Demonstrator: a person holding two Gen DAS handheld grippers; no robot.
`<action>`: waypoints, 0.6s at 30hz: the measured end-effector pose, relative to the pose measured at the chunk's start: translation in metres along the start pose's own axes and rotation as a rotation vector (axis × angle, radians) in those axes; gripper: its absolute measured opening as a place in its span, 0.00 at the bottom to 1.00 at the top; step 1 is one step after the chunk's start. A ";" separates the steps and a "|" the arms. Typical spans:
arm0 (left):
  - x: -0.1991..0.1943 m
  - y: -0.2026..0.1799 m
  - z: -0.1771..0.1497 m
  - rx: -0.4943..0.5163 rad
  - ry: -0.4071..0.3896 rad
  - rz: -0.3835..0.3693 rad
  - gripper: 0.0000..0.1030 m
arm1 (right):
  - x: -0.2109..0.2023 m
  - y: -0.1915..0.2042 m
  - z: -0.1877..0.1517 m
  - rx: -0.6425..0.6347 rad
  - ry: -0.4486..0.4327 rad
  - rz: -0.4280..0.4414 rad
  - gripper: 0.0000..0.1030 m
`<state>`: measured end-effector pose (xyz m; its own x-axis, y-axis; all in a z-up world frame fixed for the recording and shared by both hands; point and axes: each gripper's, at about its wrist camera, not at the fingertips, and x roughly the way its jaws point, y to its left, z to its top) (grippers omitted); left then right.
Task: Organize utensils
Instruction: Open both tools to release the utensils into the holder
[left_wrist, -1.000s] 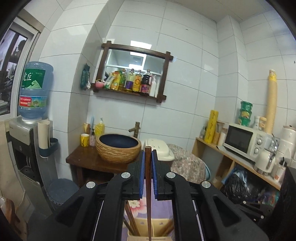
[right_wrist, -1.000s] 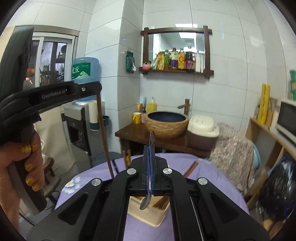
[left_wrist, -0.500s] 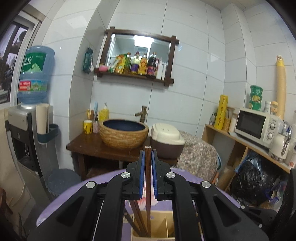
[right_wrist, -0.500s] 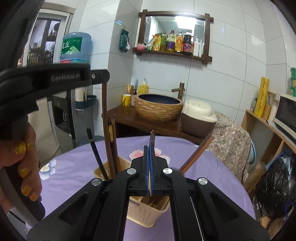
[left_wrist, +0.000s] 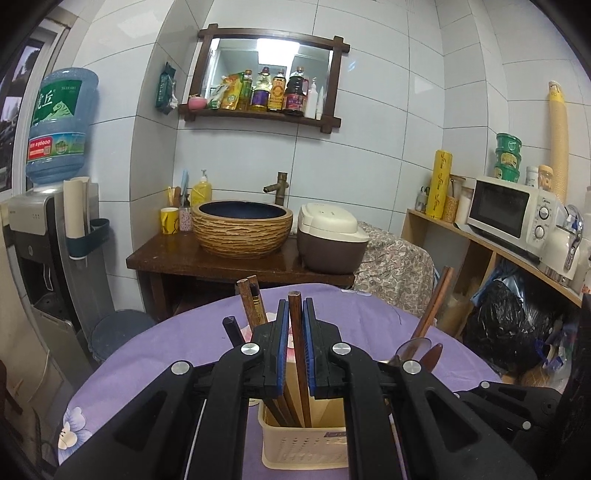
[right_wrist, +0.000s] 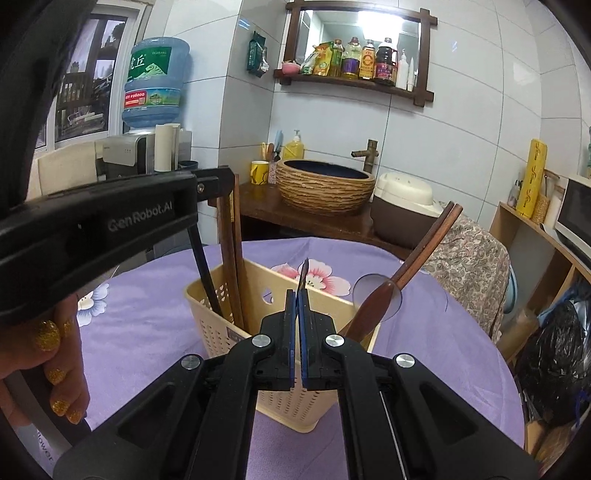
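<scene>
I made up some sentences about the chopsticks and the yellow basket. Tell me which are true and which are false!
1. The left gripper pinches a brown chopstick. True.
2. The cream basket lies on its side. False: it stands upright on the purple tablecloth.
3. The right gripper is wide open. False: it is shut on a thin metal utensil.
4. A wooden spoon leans in the basket. True.

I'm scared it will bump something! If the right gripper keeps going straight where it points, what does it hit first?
Probably the cream utensil basket: it stands right ahead of the right gripper, which is shut on a thin metal utensil. Depth is hard to judge.
</scene>
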<state>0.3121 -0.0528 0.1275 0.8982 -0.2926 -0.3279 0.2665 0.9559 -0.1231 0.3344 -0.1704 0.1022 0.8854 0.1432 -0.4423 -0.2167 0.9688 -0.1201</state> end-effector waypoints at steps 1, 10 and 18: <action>-0.003 0.001 0.000 -0.001 -0.004 0.000 0.10 | -0.001 0.000 -0.002 -0.005 -0.008 -0.005 0.03; -0.074 0.015 -0.004 -0.023 -0.146 0.031 0.66 | -0.045 0.001 -0.015 -0.014 -0.124 -0.046 0.54; -0.141 0.019 -0.033 0.018 -0.235 0.049 0.95 | -0.114 0.004 -0.045 0.024 -0.186 -0.069 0.90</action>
<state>0.1790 0.0063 0.1403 0.9664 -0.2345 -0.1056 0.2249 0.9697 -0.0951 0.2143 -0.1915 0.1118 0.9589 0.1089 -0.2620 -0.1449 0.9819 -0.1223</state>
